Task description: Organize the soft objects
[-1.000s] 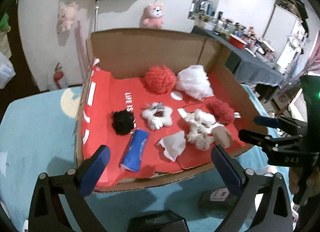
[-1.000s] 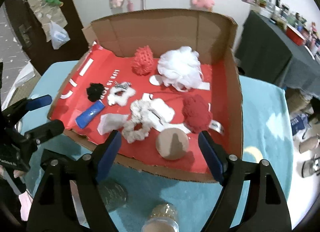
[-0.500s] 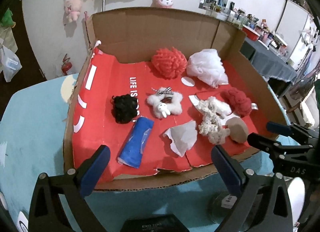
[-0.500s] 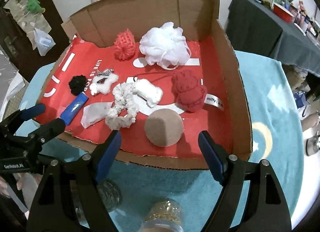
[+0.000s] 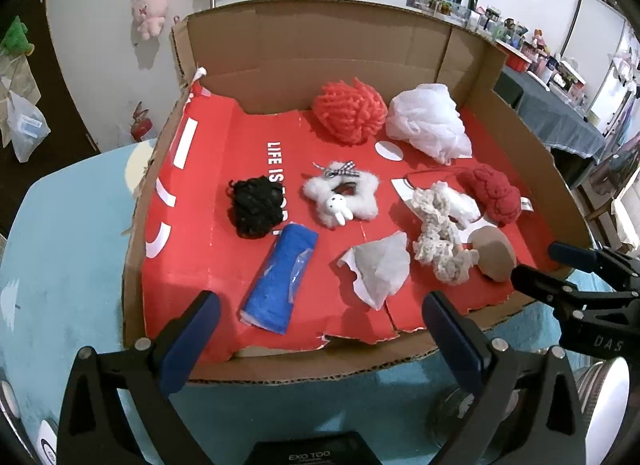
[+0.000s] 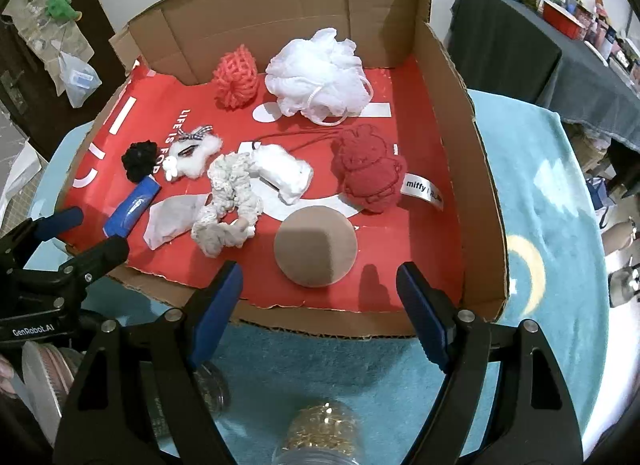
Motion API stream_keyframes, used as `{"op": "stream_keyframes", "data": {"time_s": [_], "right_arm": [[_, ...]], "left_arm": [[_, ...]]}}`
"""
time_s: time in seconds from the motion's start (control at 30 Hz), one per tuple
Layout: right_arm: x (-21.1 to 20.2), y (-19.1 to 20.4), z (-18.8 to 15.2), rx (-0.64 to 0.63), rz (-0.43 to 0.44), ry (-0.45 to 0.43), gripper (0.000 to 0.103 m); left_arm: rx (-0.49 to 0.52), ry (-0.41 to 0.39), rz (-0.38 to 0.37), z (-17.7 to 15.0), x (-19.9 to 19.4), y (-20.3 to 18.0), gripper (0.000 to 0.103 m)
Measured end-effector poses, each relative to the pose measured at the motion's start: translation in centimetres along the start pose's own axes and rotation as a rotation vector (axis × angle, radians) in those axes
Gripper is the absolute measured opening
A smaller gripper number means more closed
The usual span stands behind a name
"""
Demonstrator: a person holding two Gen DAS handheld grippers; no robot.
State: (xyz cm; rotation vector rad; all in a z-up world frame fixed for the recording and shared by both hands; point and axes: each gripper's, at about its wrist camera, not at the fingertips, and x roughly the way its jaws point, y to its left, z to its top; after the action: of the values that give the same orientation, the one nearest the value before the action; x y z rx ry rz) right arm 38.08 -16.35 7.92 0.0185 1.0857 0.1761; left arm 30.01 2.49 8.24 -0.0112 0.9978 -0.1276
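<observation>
A cardboard box (image 5: 312, 53) with a red floor holds several soft things: a blue cloth roll (image 5: 282, 279), a black scrunchie (image 5: 256, 207), a white fluffy clip (image 5: 342, 195), a grey-white cloth (image 5: 378, 265), a cream scrunchie (image 5: 438, 233), a tan puff (image 6: 316, 251), a red knit toy (image 6: 370, 169), a white mesh pouf (image 6: 320, 73) and an orange pouf (image 5: 348, 109). My left gripper (image 5: 320, 339) is open at the box's front edge, near the blue roll. My right gripper (image 6: 320, 307) is open before the tan puff.
The box sits on a teal blanket (image 6: 540, 185). Glass jars (image 6: 320, 437) stand on the blanket below the right gripper. A dark-clothed table (image 6: 520, 37) with clutter is at the back right. Plush toys (image 5: 150, 9) hang on the wall.
Both grippers have moved forward and lower toward the box's front edge; the box contents look larger. Nothing in the box has moved. Both stay open.
</observation>
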Motion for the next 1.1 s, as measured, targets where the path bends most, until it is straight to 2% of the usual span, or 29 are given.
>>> {"op": "stream_keyframes", "data": {"time_s": [1.1], "right_arm": [[0.10, 0.38, 0.05, -0.017, -0.011, 0.003, 0.079]], "left_arm": [[-0.022, 0.011, -0.004, -0.01, 0.22, 0.31, 0.103]]}}
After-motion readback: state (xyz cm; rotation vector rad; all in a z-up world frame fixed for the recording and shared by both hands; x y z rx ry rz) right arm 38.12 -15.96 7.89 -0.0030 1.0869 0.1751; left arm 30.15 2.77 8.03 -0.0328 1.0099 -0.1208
